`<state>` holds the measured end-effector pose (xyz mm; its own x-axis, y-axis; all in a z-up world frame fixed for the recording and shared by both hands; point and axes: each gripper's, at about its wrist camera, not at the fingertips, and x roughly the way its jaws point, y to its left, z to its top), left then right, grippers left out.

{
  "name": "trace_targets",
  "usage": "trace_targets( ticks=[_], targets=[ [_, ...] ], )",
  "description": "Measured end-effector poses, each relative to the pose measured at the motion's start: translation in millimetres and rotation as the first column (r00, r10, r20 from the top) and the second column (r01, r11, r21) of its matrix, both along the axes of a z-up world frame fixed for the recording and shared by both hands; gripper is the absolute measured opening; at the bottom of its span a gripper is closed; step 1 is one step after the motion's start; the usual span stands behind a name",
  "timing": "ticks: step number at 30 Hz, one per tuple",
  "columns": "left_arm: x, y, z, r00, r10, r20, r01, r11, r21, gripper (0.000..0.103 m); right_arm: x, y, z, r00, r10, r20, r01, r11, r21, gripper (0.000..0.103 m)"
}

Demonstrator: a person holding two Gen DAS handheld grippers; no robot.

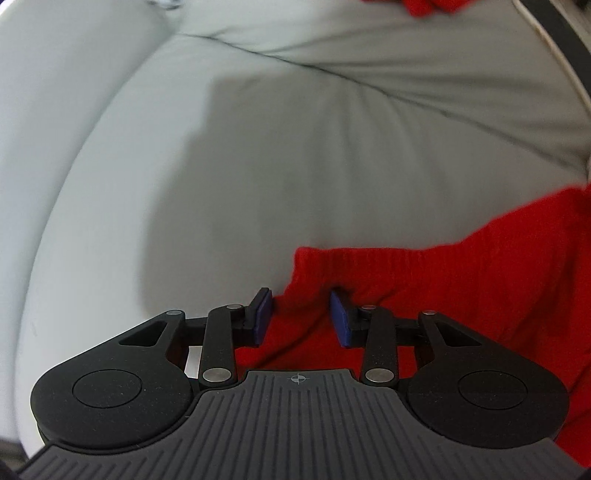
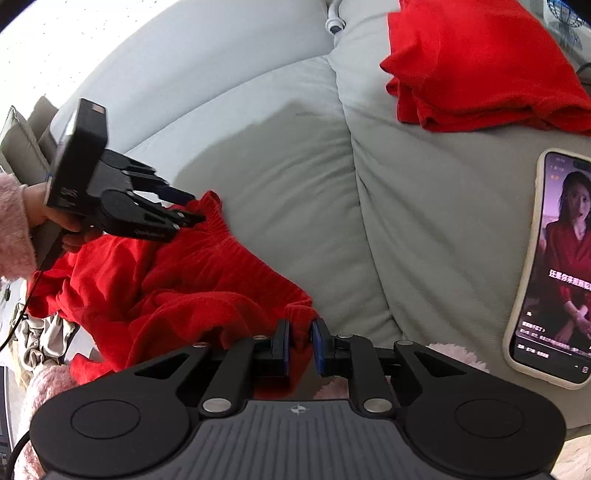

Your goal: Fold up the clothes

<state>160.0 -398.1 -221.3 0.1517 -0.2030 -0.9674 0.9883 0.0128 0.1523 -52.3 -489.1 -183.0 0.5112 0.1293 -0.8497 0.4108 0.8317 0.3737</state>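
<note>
Two grippers work one red knit sweater (image 2: 192, 280), which lies bunched on a pale grey sofa (image 2: 280, 184), its ribbed hem running from about 9 o'clock toward 6 o'clock in the right wrist view. The left gripper (image 1: 301, 314) has its blue pads apart, with a hem corner lying between them; the right pad (image 1: 340, 319) touches the knit, the other stands clear. From the right wrist view the same tool sits at 9 o'clock, held by a hand (image 2: 40, 210) in a fluffy pink sleeve (image 2: 14, 229). The right gripper (image 2: 300, 345) is nearly together, pinching the other hem corner at 6 o'clock.

Judging from this, the hem is being taken at both corners, either to spread the sweater flat or to carry one edge over. To do that well, the left gripper would need a full bite on the ribbing, not on a loose wrinkle, and both corners should rise level so the knit hangs evenly.

A second red garment (image 2: 480, 62) lies folded at 1 o'clock, well apart. A lit phone (image 2: 550, 266) rests on the cushion at 3 o'clock, near the right gripper; a swung sleeve could brush it. A white cable (image 2: 334, 18) shows at 12 o'clock. The cushion seam is a groove that could catch cloth.
</note>
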Motion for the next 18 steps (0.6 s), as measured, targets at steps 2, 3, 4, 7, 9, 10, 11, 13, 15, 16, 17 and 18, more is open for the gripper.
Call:
trace_targets(
  ticks=[2, 3, 4, 7, 9, 10, 11, 13, 15, 16, 17, 18],
  targets=[
    [-4.7, -0.1, -1.7, 1.000, -0.027, 0.007, 0.027, 1.000, 0.010, 0.031, 3.6, -2.5, -4.0, 1.000, -0.002, -0.005, 0.002, 1.000, 0.013, 0.019],
    [-8.6, 0.8, -2.1, 0.999, -0.038, 0.011, 0.038, 0.999, 0.012, 0.025, 6.2, -2.0, -6.2, 1.000, -0.008, -0.009, 0.009, 1.000, 0.023, 0.019],
    [-13.5, 2.4, -2.1, 0.999, -0.048, 0.016, 0.048, 0.999, 0.012, 0.015, 8.9, -1.2, -8.4, 1.000, -0.015, -0.013, 0.015, 0.999, 0.032, 0.019],
    [-33.9, 11.6, -0.8, 0.993, -0.068, 0.092, 0.069, 0.998, -0.001, 0.005, 13.6, 7.0, -5.6, 0.999, -0.015, -0.028, 0.015, 1.000, 0.002, 0.013],
    [-39.3, 22.3, 6.9, 0.993, -0.026, 0.116, 0.030, 0.999, -0.035, 0.004, 14.2, 15.8, 2.1, 0.999, 0.003, -0.032, -0.005, 0.999, -0.050, 0.012],
    [-39.4, 32.6, 16.2, 0.993, 0.030, 0.111, -0.021, 0.997, -0.075, 0.004, 12.3, 20.5, 8.0, 1.000, 0.017, -0.026, -0.019, 0.997, -0.077, 0.012],
    [-37.9, 43.0, 28.4, 0.990, 0.082, 0.114, -0.069, 0.991, -0.117, 0.004, 10.3, 25.1, 14.0, 0.999, 0.032, -0.020, -0.033, 0.994, -0.103, 0.012],
    [-32.0, 63.9, 57.8, 0.974, 0.184, 0.132, -0.155, 0.967, -0.204, 0.004, 4.7, 30.5, 26.6, 0.999, 0.048, 0.004, -0.047, 0.989, -0.143, 0.012],
    [-26.1, 84.7, 87.1, 0.948, 0.284, 0.140, -0.235, 0.927, -0.291, 0.004, 2.3, 34.7, 40.8, 0.997, 0.066, 0.037, -0.057, 0.980, -0.188, 0.010],
    [-21.2, 95.6, 108.6, 0.928, 0.337, 0.158, -0.269, 0.900, -0.344, 0.004, 4.5, 36.6, 53.1, 0.995, 0.081, 0.064, -0.065, 0.971, -0.229, 0.010],
    [-13.8, 106.3, 139.4, 0.899, 0.395, 0.187, -0.292, 0.862, -0.413, 0.004, 10.3, 37.5, 71.1, 0.990, 0.101, 0.102, -0.069, 0.958, -0.280, 0.009],
    [-5.6, 115.4, 173.6, 0.866, 0.454, 0.210, -0.310, 0.817, -0.487, 0.004, 22.8, 37.2, 103.9, 0.976, 0.131, 0.173, -0.062, 0.933, -0.353, 0.008]
  ],
)
